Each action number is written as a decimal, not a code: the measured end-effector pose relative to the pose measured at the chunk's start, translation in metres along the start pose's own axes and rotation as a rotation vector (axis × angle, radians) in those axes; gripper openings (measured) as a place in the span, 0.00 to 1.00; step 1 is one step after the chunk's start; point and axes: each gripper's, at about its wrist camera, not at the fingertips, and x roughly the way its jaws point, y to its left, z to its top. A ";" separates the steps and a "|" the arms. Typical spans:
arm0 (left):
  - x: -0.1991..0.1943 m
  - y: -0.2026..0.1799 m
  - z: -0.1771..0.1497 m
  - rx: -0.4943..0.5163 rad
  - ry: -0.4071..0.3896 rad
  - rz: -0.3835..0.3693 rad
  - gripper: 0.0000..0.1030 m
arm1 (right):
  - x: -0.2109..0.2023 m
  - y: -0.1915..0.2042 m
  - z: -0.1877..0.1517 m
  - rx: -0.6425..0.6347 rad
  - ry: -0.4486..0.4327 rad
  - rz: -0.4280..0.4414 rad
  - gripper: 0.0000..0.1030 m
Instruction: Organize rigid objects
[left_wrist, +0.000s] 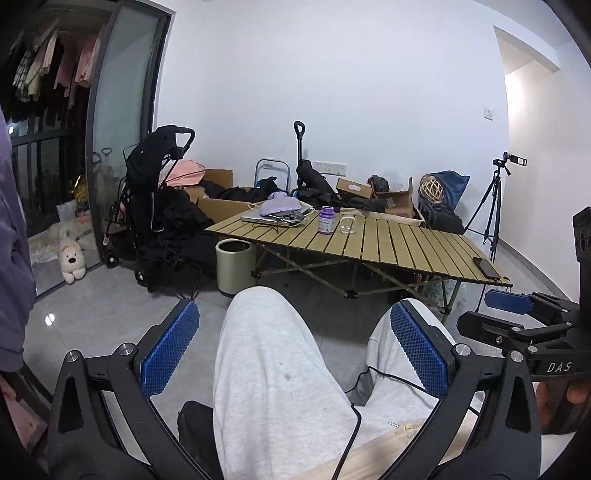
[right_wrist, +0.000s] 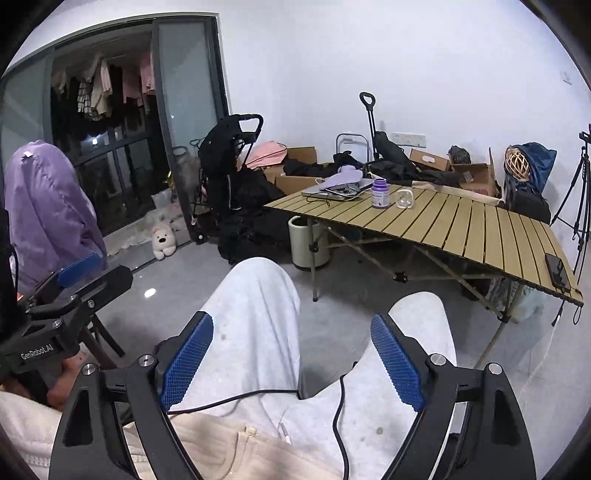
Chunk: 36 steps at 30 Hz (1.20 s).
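Note:
A purple-capped bottle (left_wrist: 326, 220) and a small clear glass mug (left_wrist: 348, 225) stand near the far edge of a slatted wooden folding table (left_wrist: 406, 247); both show in the right wrist view too, bottle (right_wrist: 380, 193) and mug (right_wrist: 404, 199). A laptop with a purple object and cables on it (left_wrist: 275, 214) lies at the table's far left. A black phone (left_wrist: 487, 268) lies at the near right corner. My left gripper (left_wrist: 294, 350) is open and empty over the person's lap, far from the table. My right gripper (right_wrist: 291, 363) is open and empty, also over the lap.
The person's legs in grey trousers (left_wrist: 273, 369) fill the foreground. A cream bin (left_wrist: 234, 267) stands under the table's left end. A black stroller (left_wrist: 155, 199), cardboard boxes (left_wrist: 395, 199), a tripod (left_wrist: 493, 206) and a plush toy (left_wrist: 72, 260) line the wall.

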 end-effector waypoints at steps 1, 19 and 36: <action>-0.001 -0.001 0.001 -0.001 -0.001 0.001 1.00 | 0.000 0.001 0.000 -0.003 0.002 -0.001 0.88; -0.003 0.000 0.000 0.000 0.002 -0.004 1.00 | -0.002 -0.001 0.000 -0.016 0.006 0.001 0.88; -0.006 -0.007 0.001 0.006 0.000 -0.008 1.00 | -0.003 0.005 -0.002 -0.030 0.014 0.009 0.88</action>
